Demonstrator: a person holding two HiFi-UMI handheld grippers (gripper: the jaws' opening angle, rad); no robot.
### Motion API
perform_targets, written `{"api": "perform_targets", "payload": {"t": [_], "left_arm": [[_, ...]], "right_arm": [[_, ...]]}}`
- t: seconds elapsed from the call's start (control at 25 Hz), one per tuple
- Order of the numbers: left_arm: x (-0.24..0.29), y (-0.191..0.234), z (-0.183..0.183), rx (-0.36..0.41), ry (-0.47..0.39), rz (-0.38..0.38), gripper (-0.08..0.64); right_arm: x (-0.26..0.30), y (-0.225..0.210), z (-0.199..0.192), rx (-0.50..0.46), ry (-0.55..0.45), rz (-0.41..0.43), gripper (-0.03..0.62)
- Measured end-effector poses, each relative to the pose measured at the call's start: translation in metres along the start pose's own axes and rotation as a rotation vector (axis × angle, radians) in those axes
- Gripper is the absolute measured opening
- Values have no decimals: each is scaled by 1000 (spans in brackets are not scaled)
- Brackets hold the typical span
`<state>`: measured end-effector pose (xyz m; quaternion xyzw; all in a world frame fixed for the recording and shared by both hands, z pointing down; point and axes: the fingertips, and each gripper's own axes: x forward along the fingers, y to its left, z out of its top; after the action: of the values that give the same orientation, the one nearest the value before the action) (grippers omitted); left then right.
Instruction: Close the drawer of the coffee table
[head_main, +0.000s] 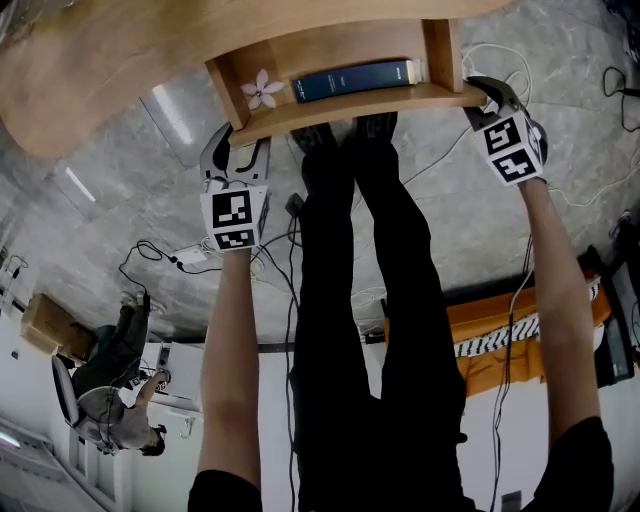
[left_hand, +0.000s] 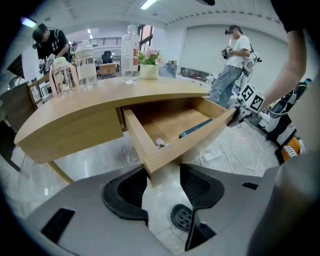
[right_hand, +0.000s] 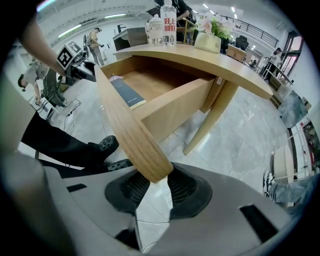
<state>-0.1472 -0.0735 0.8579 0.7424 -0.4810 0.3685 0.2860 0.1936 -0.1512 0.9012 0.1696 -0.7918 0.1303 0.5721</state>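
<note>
While the drawer (head_main: 420, 97) stood pulled well out of the coffee table (head_main: 120, 70) toward you, your right gripper (right_hand: 155, 187) had its jaws clamped on the right end of the drawer's front board. Your left gripper (left_hand: 162, 187) had its jaws apart around the left corner, not pinching it. To do the push well, you probably needed to drive both ends away from you evenly and level, so the drawer ran straight and did not jam. Easing off near the end would likely have spared its contents. I counted one drawer, one dark book (head_main: 352, 78) and one small flower (head_main: 262, 89) inside it, and two grippers.
</note>
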Motion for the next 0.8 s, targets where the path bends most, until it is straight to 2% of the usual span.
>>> {"api": "perform_targets", "payload": {"t": [0.2, 0.8], "left_arm": [[-5, 4, 19, 1, -34, 13, 216], [32, 48, 63, 21, -62, 54, 218]], "right_arm": [[-13, -11, 9, 28, -35, -34, 103], [6, -65, 47, 93, -68, -97, 103]]}}
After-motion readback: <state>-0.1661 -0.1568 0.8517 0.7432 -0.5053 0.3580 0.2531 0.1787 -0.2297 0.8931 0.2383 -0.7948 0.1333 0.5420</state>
